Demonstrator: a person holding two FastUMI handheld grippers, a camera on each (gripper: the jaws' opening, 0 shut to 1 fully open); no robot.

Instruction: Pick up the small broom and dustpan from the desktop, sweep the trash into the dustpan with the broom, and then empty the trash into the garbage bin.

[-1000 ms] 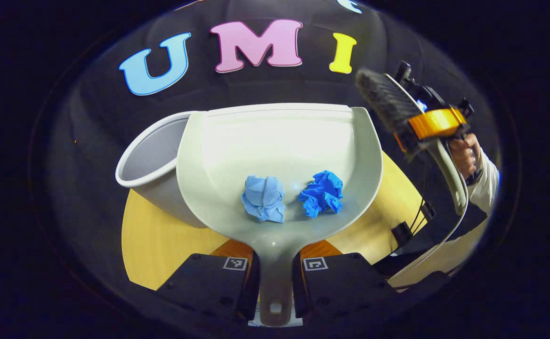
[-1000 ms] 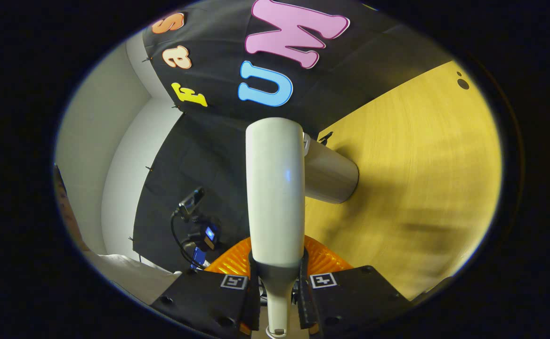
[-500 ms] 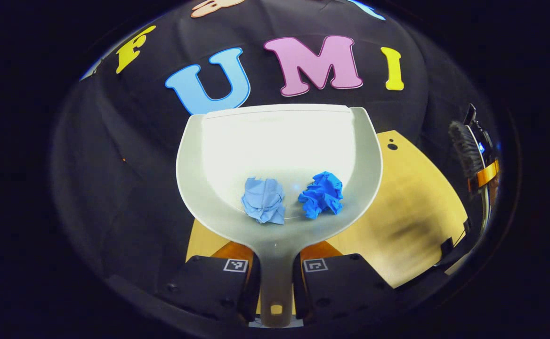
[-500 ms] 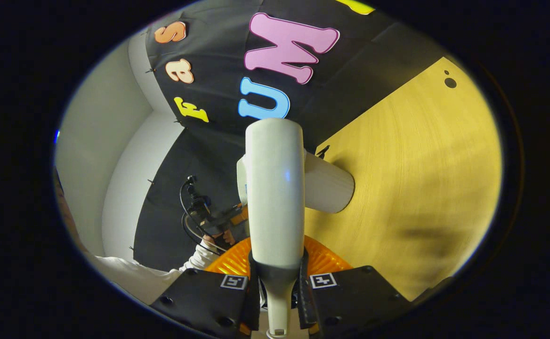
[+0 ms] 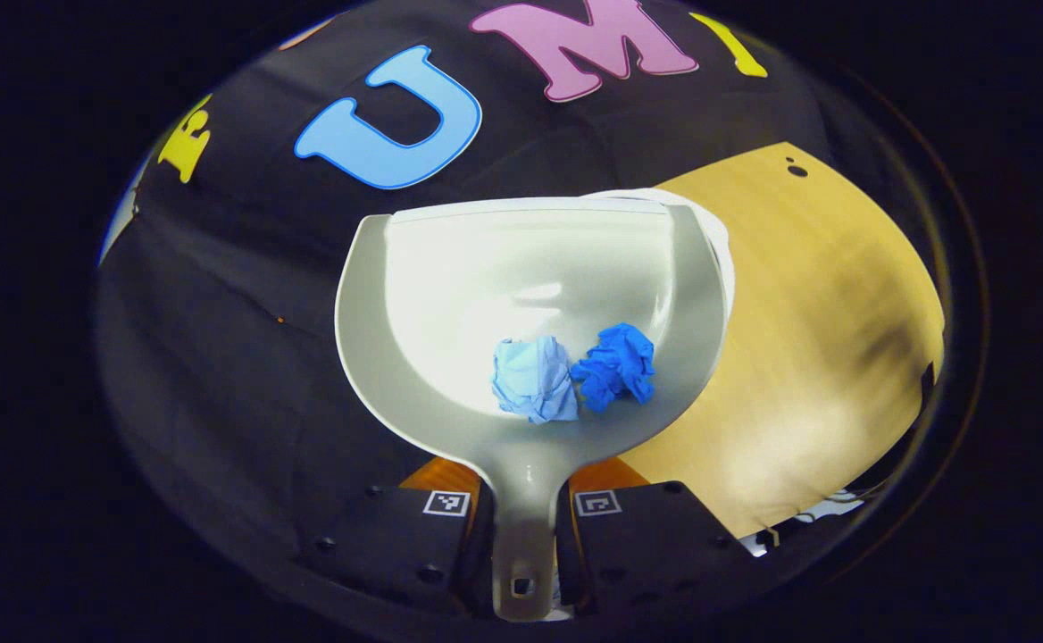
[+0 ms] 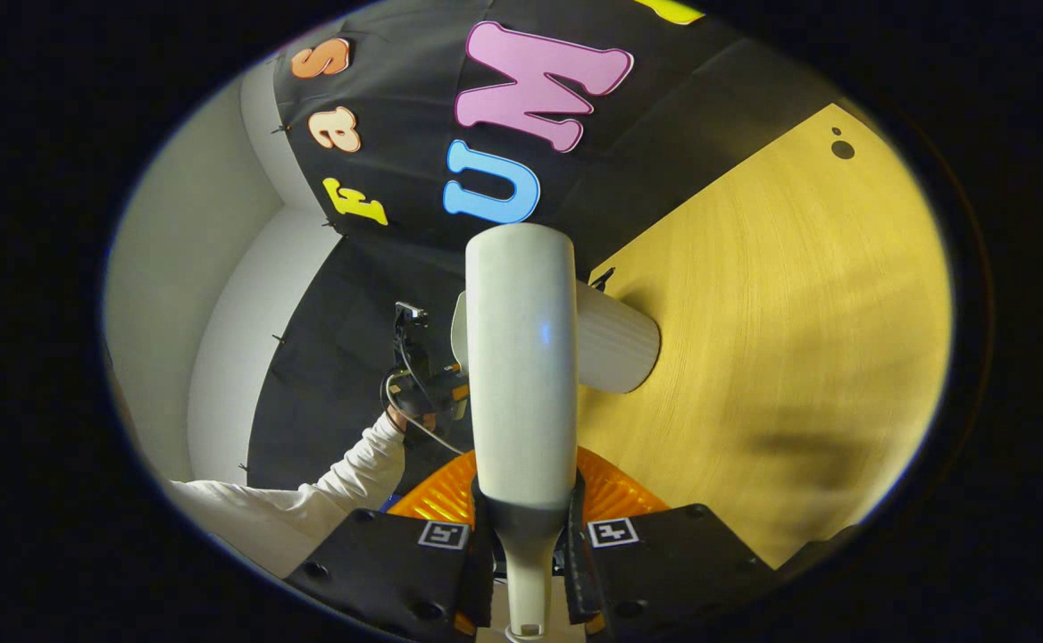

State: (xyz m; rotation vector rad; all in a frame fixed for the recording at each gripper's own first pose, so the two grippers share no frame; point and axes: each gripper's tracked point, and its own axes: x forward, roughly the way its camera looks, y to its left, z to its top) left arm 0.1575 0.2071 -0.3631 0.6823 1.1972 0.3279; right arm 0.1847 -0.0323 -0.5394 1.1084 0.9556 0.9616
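- Left gripper (image 5: 521, 536): jaws clamped on the dustpan (image 5: 450, 357) handle; pan held near level.
- Right gripper (image 6: 526, 558): jaws clamped on the broom (image 6: 521, 357) handle, broom raised clear of the bin.
- Trash: pale blue wad (image 5: 535, 390) and dark blue wad (image 5: 615, 366) now touch at the pan's back; a second ago they lay apart.
- Change: the pan has swung, and the bin (image 5: 722, 246) now peeks from behind the pan's right edge instead of its left. Judgement: the carry has reached the bin; tipping remains.
- Surroundings: bin (image 6: 615, 348) stands on the desktop (image 6: 798, 357) near its edge; a sleeve (image 6: 307, 500) reaches toward it.
- Obstruction: none seen; the pan hides the bin's mouth, so alignment cannot be confirmed.
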